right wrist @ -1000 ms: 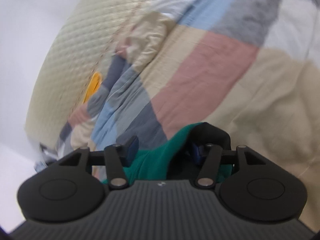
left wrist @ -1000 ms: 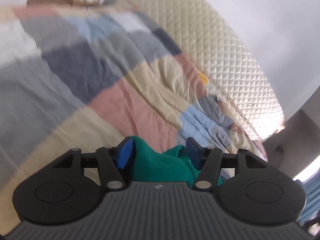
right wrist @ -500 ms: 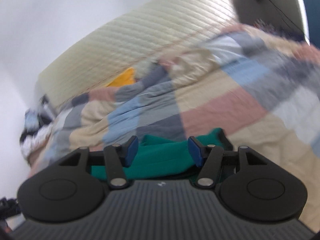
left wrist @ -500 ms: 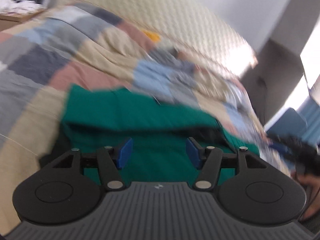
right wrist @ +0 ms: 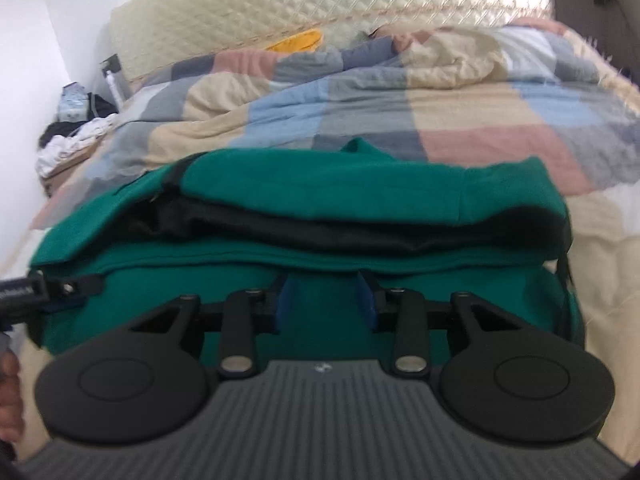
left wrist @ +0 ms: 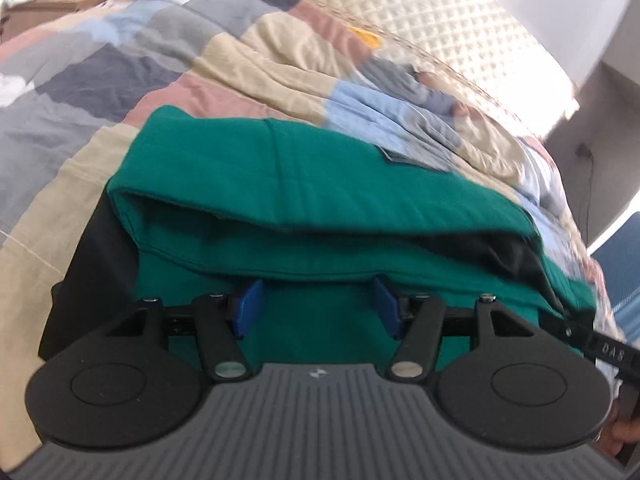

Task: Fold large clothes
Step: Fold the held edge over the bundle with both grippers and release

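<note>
**A:** On the bed (right wrist: 472, 92), over the patchwork quilt (left wrist: 132, 60), the green garment (left wrist: 320, 176) lies folded into a thick bundle, its black lining (right wrist: 280, 224) showing between the layers. Both tools point down at its near edge.

**B:** And the jaws?

**A:** The left gripper (left wrist: 316, 312) stands spread, its blue pads (left wrist: 248, 312) wide apart over flat green cloth, pinching nothing that I can see. The right gripper (right wrist: 324, 300) is narrower; its jaws have just been closing. Cloth lies under and between its pads, but I see no pinched ridge, so I'd call it unclenched too, though the fingertips sit tucked under the folded hem and I can't be sure.

**B:** So what's the step?

**A:** Likely taking hold of the near layer for the last fold, or squaring the bundle. To do it well, both tools should catch the same layer at matching spots, one toward each side.

**B:** Risk?

**A:** The lining looks slippery and may slide out of the stack. Grab the full thickness of the near flap, not just the top green skin, and lift both sides together and level so the upper fold doesn't spill toward the headboard (right wrist: 320, 4).

**B:** Anything nearby in the way?

**A:** A yellow item (right wrist: 298, 40) by the headboard, well apart.
</note>
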A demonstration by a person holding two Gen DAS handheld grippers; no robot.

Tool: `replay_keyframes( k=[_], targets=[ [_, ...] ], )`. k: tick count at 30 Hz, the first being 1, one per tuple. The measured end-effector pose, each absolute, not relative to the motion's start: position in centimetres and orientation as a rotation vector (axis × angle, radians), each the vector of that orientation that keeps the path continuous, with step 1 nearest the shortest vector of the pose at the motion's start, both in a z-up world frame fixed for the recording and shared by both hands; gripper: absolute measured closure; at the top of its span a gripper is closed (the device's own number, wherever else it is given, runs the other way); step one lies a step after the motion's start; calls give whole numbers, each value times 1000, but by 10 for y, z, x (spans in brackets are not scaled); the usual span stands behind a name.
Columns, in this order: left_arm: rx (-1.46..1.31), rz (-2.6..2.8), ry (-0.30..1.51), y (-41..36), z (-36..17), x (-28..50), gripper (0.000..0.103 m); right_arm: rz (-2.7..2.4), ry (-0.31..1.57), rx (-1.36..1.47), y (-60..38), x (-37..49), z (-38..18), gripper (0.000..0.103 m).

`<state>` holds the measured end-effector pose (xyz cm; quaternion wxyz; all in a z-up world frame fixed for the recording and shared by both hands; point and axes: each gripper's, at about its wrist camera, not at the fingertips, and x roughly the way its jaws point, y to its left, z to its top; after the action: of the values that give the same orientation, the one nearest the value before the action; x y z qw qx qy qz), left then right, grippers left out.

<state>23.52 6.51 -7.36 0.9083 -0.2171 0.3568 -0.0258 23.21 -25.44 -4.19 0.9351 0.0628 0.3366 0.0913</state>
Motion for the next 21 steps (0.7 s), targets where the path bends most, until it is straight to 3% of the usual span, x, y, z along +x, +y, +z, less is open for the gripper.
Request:
replay_keyframes(
  k=[21],
  targets=[
    [-434, -48, 510, 90, -53, 306, 34, 12, 464, 197, -297, 302, -39, 66]
  ],
)
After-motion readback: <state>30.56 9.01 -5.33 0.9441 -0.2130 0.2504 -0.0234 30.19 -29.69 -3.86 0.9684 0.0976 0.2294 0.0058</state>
